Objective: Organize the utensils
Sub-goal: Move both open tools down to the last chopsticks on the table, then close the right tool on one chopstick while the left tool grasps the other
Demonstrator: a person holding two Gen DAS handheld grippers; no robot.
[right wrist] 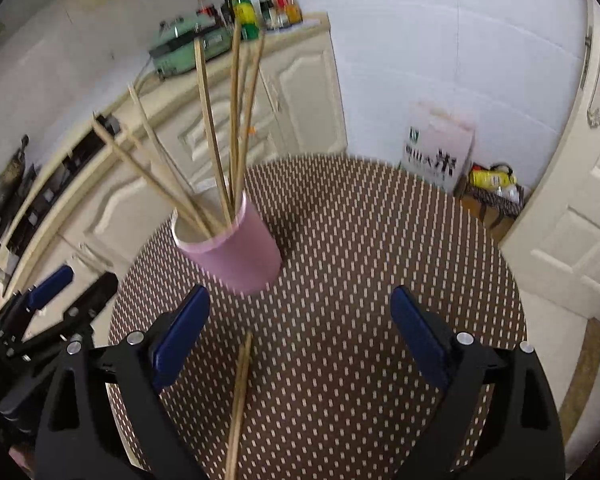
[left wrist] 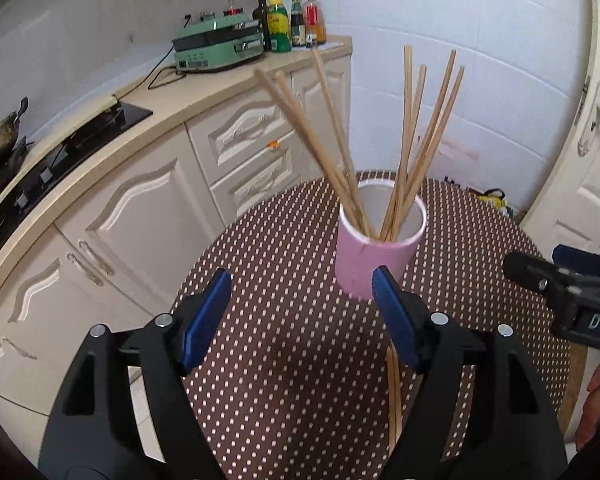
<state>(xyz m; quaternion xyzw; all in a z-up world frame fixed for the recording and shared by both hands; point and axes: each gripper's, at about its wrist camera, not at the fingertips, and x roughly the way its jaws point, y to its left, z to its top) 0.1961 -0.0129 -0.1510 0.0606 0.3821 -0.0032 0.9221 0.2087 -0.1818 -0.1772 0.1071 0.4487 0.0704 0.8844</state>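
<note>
A pink cup (left wrist: pixel 374 258) stands on the round dotted table (left wrist: pixel 300 380) with several wooden chopsticks (left wrist: pixel 408 152) upright in it. It also shows in the right wrist view (right wrist: pixel 240 248), with its chopsticks (right wrist: pixel 228 132). A pair of chopsticks (left wrist: pixel 394 396) lies flat on the table near me, also in the right wrist view (right wrist: pixel 239 396). My left gripper (left wrist: pixel 302 286) is open and empty, just short of the cup. My right gripper (right wrist: pixel 300 300) is open and empty over the table, right of the cup.
A cream cabinet run (left wrist: pixel 148 200) with a counter stands left of the table, carrying a stove (left wrist: pixel 72 144), a green appliance (left wrist: pixel 216 46) and bottles (left wrist: pixel 292 22). A box (right wrist: pixel 440 148) and a bag (right wrist: pixel 494 188) sit on the floor by the tiled wall. A door (right wrist: pixel 580 208) is at the right.
</note>
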